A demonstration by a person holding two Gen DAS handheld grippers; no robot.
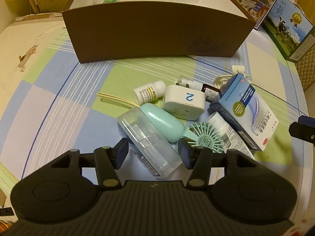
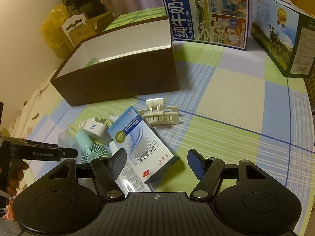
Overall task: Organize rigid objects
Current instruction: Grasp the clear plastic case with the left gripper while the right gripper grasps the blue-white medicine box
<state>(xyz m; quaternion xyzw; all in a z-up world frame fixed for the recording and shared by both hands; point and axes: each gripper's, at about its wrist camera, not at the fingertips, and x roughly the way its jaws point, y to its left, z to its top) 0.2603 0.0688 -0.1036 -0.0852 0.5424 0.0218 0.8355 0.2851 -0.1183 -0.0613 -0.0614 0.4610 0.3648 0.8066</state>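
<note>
A clear plastic container (image 1: 149, 143) lies between the fingers of my left gripper (image 1: 154, 152), which is open; its pads stand beside the container without pressing it. Behind it are a mint handheld fan (image 1: 206, 139), a white plug marked "2" (image 1: 184, 102) and a white pill bottle (image 1: 148, 92). My right gripper (image 2: 157, 164) is open over the near end of a blue-and-white medicine box (image 2: 141, 147); its left pad is at the box's edge and its right pad stands apart. The open brown cardboard box (image 2: 118, 78) stands behind the pile.
A white hair clip (image 2: 159, 114) lies beyond the medicine box on the checked cloth (image 2: 236, 98). Two milk cartons (image 2: 206, 13) (image 2: 281, 33) stand at the back right. A green item (image 2: 92, 62) shows inside the brown box. A yellow strap (image 1: 114, 99) lies left of the pile.
</note>
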